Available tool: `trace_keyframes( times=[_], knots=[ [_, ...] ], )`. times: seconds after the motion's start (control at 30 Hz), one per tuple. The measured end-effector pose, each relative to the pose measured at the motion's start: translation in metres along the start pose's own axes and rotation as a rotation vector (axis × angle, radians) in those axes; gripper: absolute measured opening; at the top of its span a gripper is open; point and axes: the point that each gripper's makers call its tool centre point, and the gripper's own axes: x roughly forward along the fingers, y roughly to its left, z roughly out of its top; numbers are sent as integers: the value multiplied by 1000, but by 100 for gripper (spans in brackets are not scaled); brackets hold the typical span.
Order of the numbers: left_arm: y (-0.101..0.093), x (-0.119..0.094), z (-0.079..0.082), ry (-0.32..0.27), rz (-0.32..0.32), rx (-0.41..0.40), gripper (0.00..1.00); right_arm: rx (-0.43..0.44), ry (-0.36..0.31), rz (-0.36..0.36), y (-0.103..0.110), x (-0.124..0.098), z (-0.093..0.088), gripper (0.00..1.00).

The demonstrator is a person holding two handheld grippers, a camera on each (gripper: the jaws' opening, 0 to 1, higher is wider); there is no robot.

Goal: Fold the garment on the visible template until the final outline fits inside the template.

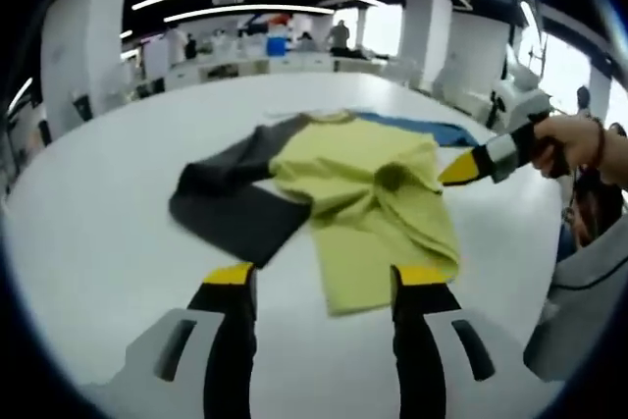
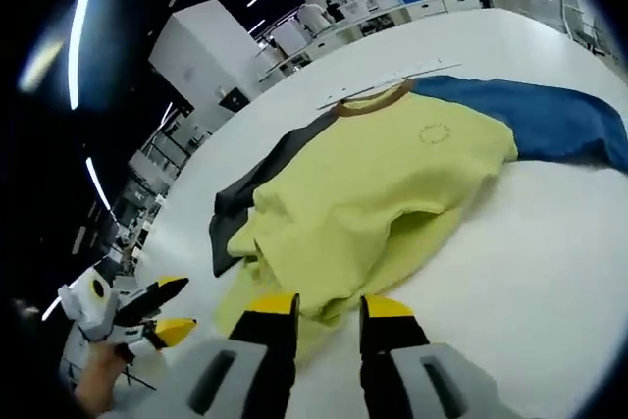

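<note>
Template hidden beneath garment point(image 1: 368, 193); its hem lies just beyond the open, empty left gripper point(image 1: 324, 277) and right gripper point(image 2: 329, 309).

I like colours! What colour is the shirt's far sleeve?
Blue sleeve, clearest in the right gripper view.

The yellow cloth shirt point(image 1: 368, 188) with one dark grey sleeve point(image 1: 231, 198) and one blue sleeve point(image 2: 549, 120) lies on the big white table point(image 1: 118, 193). The right hand-held gripper point(image 1: 461, 170) is just beside its right edge, the left hand-held gripper point(image 1: 324, 277) near its near edge.
</note>
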Motion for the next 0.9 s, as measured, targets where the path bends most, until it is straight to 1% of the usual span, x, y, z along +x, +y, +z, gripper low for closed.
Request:
trace_keyframes(
  times=[0.07,0.17,0.23,0.37,0.43,0.5,0.63,0.7,0.77,0.83,0.9],
  knots=[
    [2,3,-4,3,1,2,48,15,0,5,2,1,-2,19],
    [2,7,-8,12,-6,-17,44,48,5,7,3,4,-6,19],
    [0,8,-12,39,-4,-27,40,63,-1,12,5,5,-7,16],
    [-2,11,-15,50,-4,-44,34,101,-10,5,0,15,-2,10],
    [0,14,-17,57,-1,-56,31,116,-7,4,6,11,-7,8],
    [0,15,-18,62,1,-62,29,134,-8,11,3,19,-3,5],
    [1,16,-21,70,1,-79,26,144,-5,9,11,11,-10,3],
    [0,16,-22,68,0,-80,24,148,-9,6,10,12,-10,0],
    [-1,17,-22,70,-2,-83,21,139,-7,7,5,20,-5,0],
    [-3,18,-24,80,-5,-89,18,128,-8,9,6,17,-7,0],
    [-5,19,-26,88,-7,-78,15,104,-4,6,11,10,-11,0]
  ],
)
